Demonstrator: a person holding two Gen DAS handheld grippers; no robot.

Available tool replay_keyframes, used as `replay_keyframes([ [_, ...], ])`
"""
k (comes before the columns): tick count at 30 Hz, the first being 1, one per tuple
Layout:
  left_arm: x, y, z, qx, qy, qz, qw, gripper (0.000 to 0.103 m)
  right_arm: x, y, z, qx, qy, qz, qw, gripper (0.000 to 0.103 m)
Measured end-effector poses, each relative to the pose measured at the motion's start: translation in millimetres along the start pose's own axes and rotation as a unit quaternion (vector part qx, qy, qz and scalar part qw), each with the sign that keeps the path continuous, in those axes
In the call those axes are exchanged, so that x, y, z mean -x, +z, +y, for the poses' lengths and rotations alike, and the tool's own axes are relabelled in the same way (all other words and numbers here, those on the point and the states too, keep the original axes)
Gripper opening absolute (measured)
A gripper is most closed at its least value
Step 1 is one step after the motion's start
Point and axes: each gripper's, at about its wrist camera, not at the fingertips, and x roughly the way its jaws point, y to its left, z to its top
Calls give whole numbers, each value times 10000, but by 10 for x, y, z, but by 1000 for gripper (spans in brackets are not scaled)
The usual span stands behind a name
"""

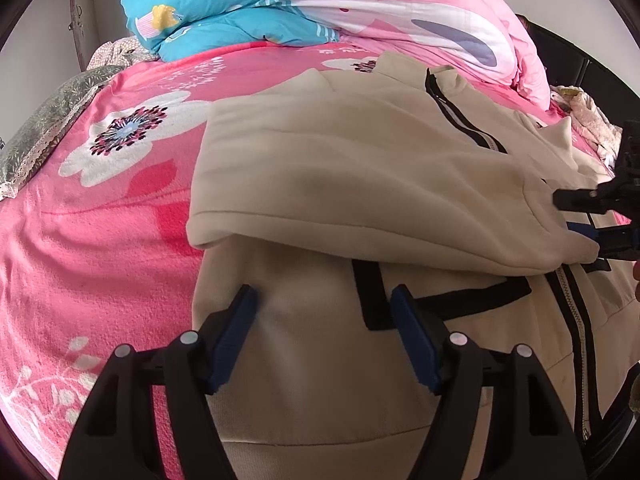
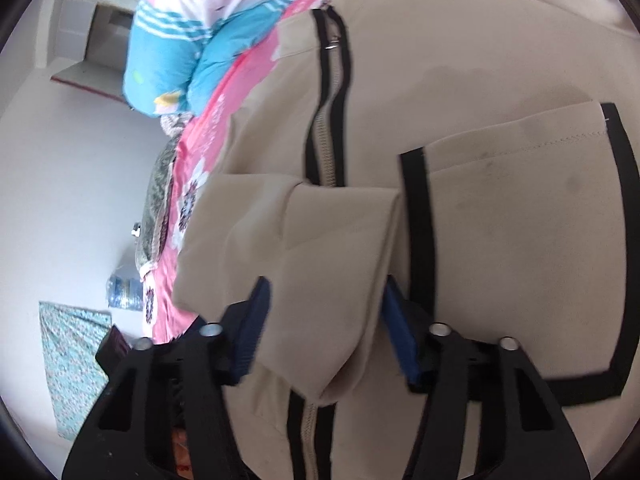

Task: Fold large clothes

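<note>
A cream zip-up jacket (image 1: 320, 380) with black trim lies spread on a pink flowered bed sheet (image 1: 100, 240). One sleeve (image 1: 360, 184) is folded across its chest toward the zipper (image 1: 576, 320). My left gripper (image 1: 324, 320) hovers open over the jacket's lower left body with nothing between its blue pads. My right gripper (image 1: 580, 216) comes in from the right edge, one finger above the cuff and one below. In the right wrist view the sleeve cuff (image 2: 340, 280) fills the gap of the right gripper (image 2: 324, 320), touching both pads, beside a black-edged pocket (image 2: 520, 240).
A bundled pink, white and blue quilt (image 1: 360, 0) sits at the head of the bed. A grey patterned cloth (image 1: 44, 128) lies along the bed's left edge. Beyond the bed, the white floor (image 2: 60, 160) holds a water bottle (image 2: 124, 288) and a teal patterned cloth (image 2: 72, 360).
</note>
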Motion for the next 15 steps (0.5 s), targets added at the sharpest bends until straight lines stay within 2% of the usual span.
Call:
replay_keyframes([
  [2, 0, -1, 0, -7, 6, 16, 10000, 70, -8, 33, -12, -97, 42, 50, 9999, 39],
  [5, -2, -3, 8, -5, 9, 14, 10000, 71, 42, 44, 68, 170, -84, 11, 9998, 28],
  [8, -13, 10, 3, -9, 82, 17, 10000, 73, 79, 67, 96, 327, -202, -118, 9992, 7],
  [15, 50, 51, -10, -124, 328, 22, 9994, 76, 436, 372, 482, 963, 31, -653, 9932, 5],
])
